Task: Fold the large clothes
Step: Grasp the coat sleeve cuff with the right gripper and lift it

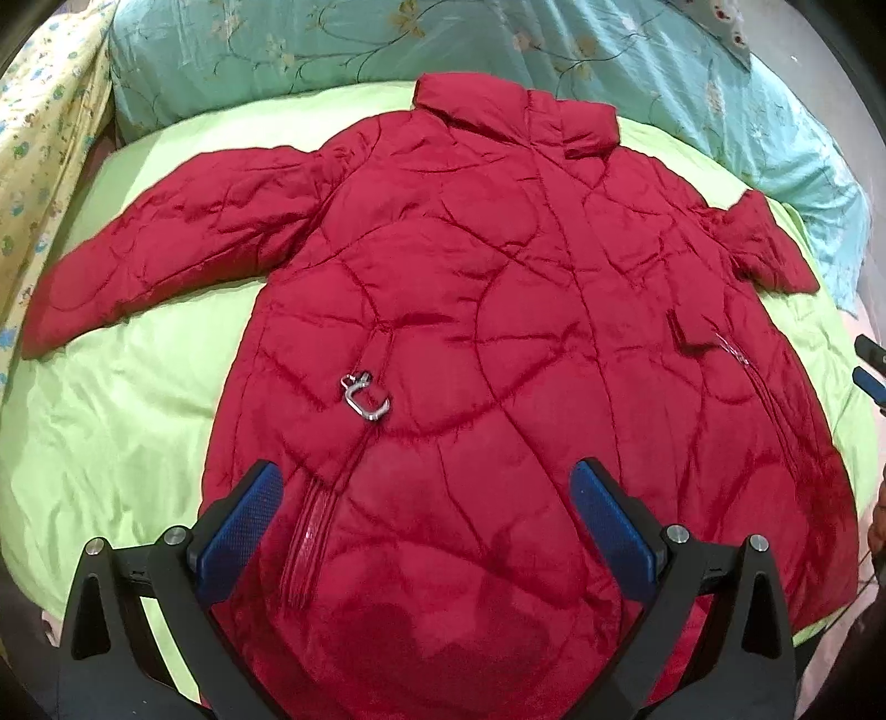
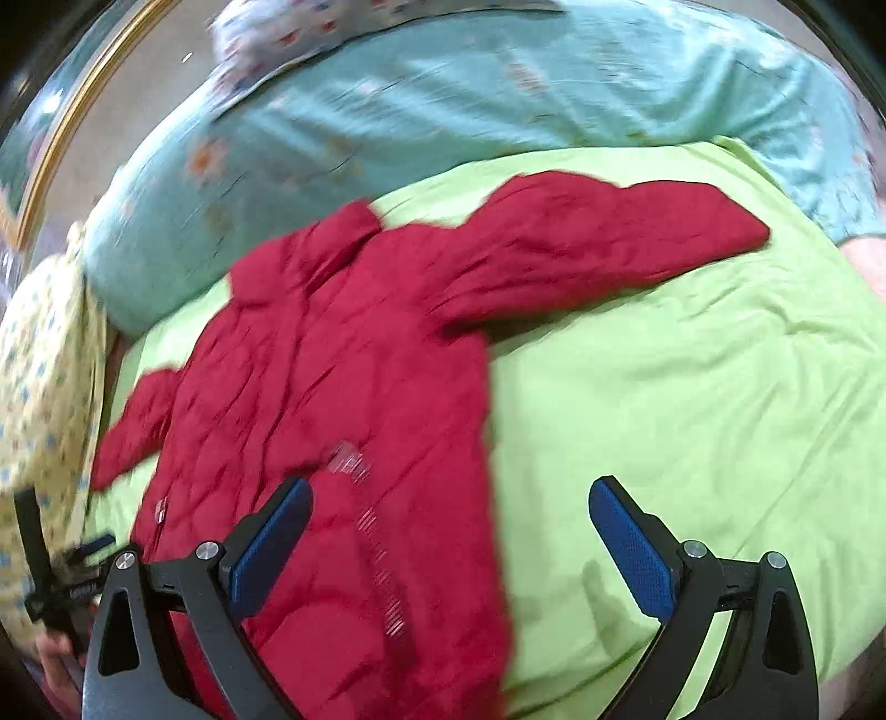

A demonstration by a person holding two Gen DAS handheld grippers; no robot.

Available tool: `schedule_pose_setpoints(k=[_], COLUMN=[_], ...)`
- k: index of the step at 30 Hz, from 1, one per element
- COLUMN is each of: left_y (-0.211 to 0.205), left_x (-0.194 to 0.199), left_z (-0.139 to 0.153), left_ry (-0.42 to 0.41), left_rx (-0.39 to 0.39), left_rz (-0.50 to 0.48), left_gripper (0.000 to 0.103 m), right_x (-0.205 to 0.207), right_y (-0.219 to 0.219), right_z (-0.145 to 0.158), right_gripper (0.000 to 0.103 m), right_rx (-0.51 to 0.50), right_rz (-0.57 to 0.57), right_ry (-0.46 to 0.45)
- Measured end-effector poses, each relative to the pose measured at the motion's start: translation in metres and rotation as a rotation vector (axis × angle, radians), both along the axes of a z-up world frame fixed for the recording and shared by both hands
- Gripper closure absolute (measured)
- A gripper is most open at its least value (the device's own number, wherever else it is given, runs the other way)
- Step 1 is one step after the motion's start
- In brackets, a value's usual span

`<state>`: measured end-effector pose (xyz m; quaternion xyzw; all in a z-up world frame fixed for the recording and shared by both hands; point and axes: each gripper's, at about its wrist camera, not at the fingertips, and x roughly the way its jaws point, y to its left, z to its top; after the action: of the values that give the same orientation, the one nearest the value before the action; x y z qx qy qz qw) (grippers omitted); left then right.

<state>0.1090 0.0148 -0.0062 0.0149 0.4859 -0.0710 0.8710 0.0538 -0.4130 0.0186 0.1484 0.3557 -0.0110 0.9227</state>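
Note:
A red quilted puffer coat (image 1: 470, 310) lies flat and face up on a lime green sheet (image 1: 122, 410), collar away from me and both sleeves spread out. A silver zipper pull (image 1: 365, 396) rests on its left pocket. My left gripper (image 1: 426, 493) hovers open over the coat's lower hem, nothing between its blue pads. In the right wrist view, which is motion-blurred, the same coat (image 2: 332, 387) fills the left half. My right gripper (image 2: 451, 498) is open above the coat's right edge, one finger over red fabric and the other over the green sheet (image 2: 692, 387).
A teal floral quilt (image 1: 387, 50) is bunched along the far side of the bed. A yellow patterned cloth (image 1: 44, 138) lies at the left. The right gripper's tips (image 1: 869, 365) show at the right edge of the left wrist view. A gold-framed edge (image 2: 72, 116) stands behind.

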Motion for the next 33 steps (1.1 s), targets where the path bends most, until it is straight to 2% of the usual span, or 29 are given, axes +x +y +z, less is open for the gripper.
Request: schedule_pose_setpoints(k=[6, 8, 10, 13, 16, 19, 23, 25, 26, 28, 30, 33], left_y=[-0.005, -0.008, -0.011, -0.017, -0.019, -0.017, -0.017, -0.017, -0.018, -0.021, -0.024, -0.029], left_x=[0.021, 0.024, 0.030, 0.038, 0.041, 0.043, 0.044, 0.045, 0.045, 0.048, 0.050, 0.052], left_z=[-0.005, -0.007, -0.010, -0.017, -0.021, -0.023, -0.023, -0.024, -0.025, -0.026, -0.029, -0.033], left_ry=[0.020, 0.016, 0.027, 0.056, 0.053, 0.047, 0.035, 0.033, 0.031, 0.032, 0.032, 0.022], left_rx=[0.025, 0.028, 0.052, 0.091, 0.057, 0.010, -0.020, -0.021, -0.017, 0.003, 0.032, 0.058], left_rz=[-0.004, 0.002, 0.031, 0.041, 0.027, 0.038, 0.044, 0.041, 0.037, 0.029, 0.020, 0.016], left_gripper=[0.000, 0.000, 0.000, 0.000, 0.000, 0.000, 0.000, 0.000, 0.000, 0.000, 0.000, 0.000], right_x=[0.031, 0.045, 0.054, 0.080, 0.102, 0.120, 0.142, 0.152, 0.154, 0.155, 0.159, 0.158], right_y=[-0.072, -0.097, -0.121, -0.149, -0.182, -0.214, -0.237, -0.242, -0.246, -0.248, -0.249, -0.241], right_z=[-0.004, -0.012, -0.017, -0.031, -0.049, -0.072, -0.098, -0.107, -0.110, -0.109, -0.106, -0.091], right_gripper=[0.004, 0.010, 0.023, 0.026, 0.033, 0.037, 0.038, 0.042, 0.046, 0.075, 0.088, 0.094], right_rx=[0.083, 0.148, 0.191, 0.237, 0.240, 0.296, 0.345, 0.384, 0.388, 0.388, 0.407, 0.370], right_rz=[-0.128, -0.170, -0.222, -0.288, -0.366, -0.419, -0.442, -0.439, -0.442, -0.447, -0.421, -0.380], right_ry=[-0.008, 0.000, 0.004, -0.015, -0.025, -0.032, -0.030, -0.039, -0.048, -0.063, -0.089, -0.124])
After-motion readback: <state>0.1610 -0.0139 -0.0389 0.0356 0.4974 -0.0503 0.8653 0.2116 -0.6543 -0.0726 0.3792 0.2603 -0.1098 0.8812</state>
